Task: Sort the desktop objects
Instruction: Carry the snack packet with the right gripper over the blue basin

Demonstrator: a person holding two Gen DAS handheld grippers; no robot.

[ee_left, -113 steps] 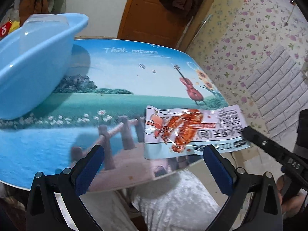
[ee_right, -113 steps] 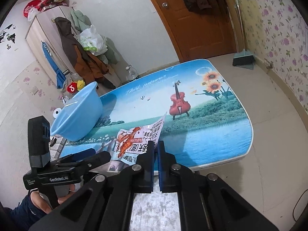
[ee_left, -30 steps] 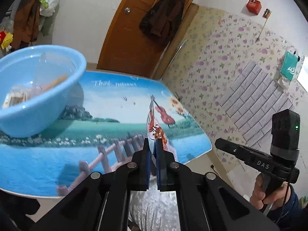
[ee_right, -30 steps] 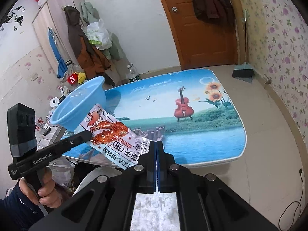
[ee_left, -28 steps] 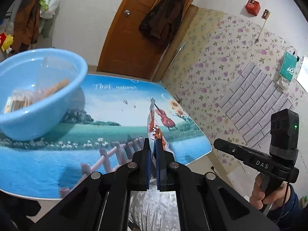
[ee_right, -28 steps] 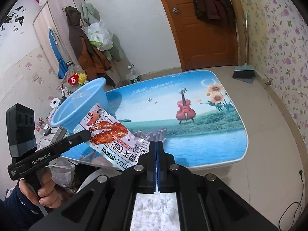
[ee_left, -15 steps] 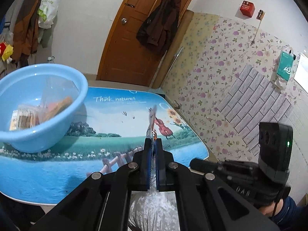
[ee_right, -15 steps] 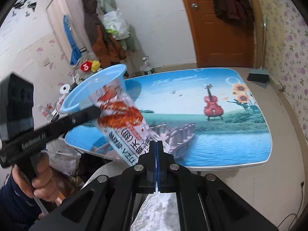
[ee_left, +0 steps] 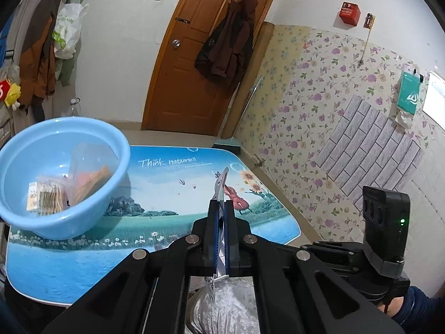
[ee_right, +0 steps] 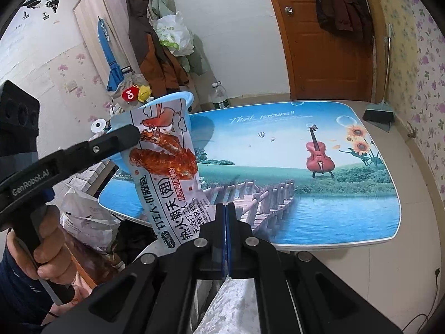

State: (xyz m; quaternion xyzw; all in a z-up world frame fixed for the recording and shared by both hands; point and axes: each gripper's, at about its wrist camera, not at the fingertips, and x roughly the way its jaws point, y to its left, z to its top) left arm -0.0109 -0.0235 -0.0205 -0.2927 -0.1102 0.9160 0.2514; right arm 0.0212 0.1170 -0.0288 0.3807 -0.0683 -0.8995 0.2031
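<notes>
Left wrist view shows our left gripper [ee_left: 219,208] clamped on a snack packet [ee_left: 221,185], which we see edge-on as a thin sliver rising from between the blue pads toward twelve o'clock. A loose end of the same packet hangs below the jaws near six o'clock. At nine o'clock sits a light blue basin [ee_left: 91,214] on the near left part of the table [ee_left: 172,178], whose top is printed with a lake, a footbridge and a violin. Inside the basin we can make out a few wrapped items [ee_left: 52,192], though what they are we cannot tell. At four o'clock our right gripper [ee_left: 319,246] reaches in from the edge, its camera block showing a small green light.

From the right wrist view the packet [ee_right: 167,172] faces us flat: white film with a picture of red spiced wings and dark printed characters. Our left gripper [ee_right: 130,135] pinches it by its upper left edge at about ten o'clock, and our left hand [ee_right: 47,253] wraps the handle at eight o'clock. The packet hangs in the air in front of the basin [ee_right: 189,122], covering most of it, its lower end reaching down beside our right gripper [ee_right: 224,208]. That one has its jaws pressed together with nothing between them.
</notes>
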